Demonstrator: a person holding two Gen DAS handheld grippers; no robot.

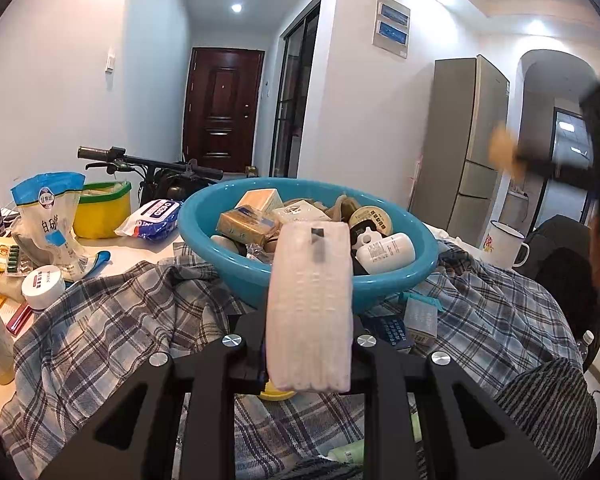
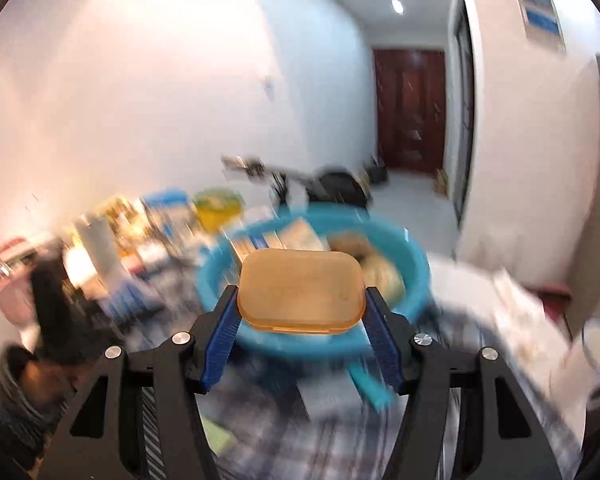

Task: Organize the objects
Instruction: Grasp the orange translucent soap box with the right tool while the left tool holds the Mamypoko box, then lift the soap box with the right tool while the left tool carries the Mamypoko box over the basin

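The left claw (image 1: pixel 309 344) is clamped tight on a white packet (image 1: pixel 310 304), held just in front of the blue basin (image 1: pixel 380 284). The right claw (image 2: pixel 300 316) grips an orange case (image 2: pixel 300 290) above that basin.

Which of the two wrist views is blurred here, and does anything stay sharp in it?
Left wrist view: sharp overall, except the right gripper smeared at the right edge. Right wrist view: heavy motion blur over the blue basin and clutter; only the orange box and the blue pads gripping it stay crisp.
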